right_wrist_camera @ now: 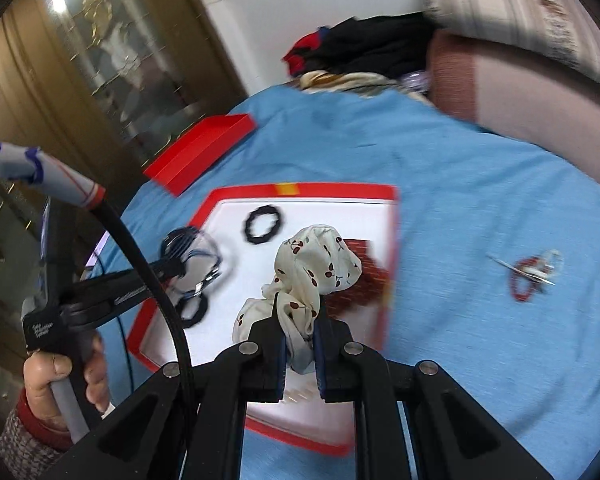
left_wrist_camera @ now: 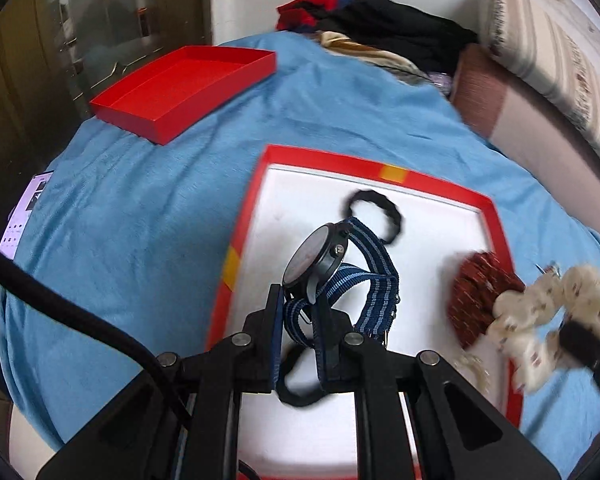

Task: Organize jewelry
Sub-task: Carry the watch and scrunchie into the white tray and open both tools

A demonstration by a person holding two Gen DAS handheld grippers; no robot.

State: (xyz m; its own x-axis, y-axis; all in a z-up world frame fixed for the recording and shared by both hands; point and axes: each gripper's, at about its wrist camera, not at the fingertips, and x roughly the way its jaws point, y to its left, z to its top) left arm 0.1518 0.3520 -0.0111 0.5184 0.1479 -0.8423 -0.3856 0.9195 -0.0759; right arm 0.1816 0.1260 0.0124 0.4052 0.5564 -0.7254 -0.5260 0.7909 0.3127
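My left gripper (left_wrist_camera: 298, 300) is shut on the blue striped strap of a black watch (left_wrist_camera: 320, 260) and holds it over a white tray with a red rim (left_wrist_camera: 440, 186). My right gripper (right_wrist_camera: 300, 304) is shut on a cream cherry-print scrunchie (right_wrist_camera: 312, 264) above the tray (right_wrist_camera: 340, 191). A black hair tie (left_wrist_camera: 374, 214) lies at the tray's far end; it also shows in the right wrist view (right_wrist_camera: 264, 225). Another black tie (left_wrist_camera: 298, 384) lies below the left fingers. A red patterned scrunchie (left_wrist_camera: 476, 292) lies at the tray's right edge.
A red box lid (left_wrist_camera: 184, 88) lies on the blue blanket (left_wrist_camera: 148, 220) at the far left. A red bead bracelet with a metal pin (right_wrist_camera: 528, 274) lies on the blanket right of the tray. Clothes (left_wrist_camera: 388, 36) and pillows (left_wrist_camera: 540, 92) lie at the far end.
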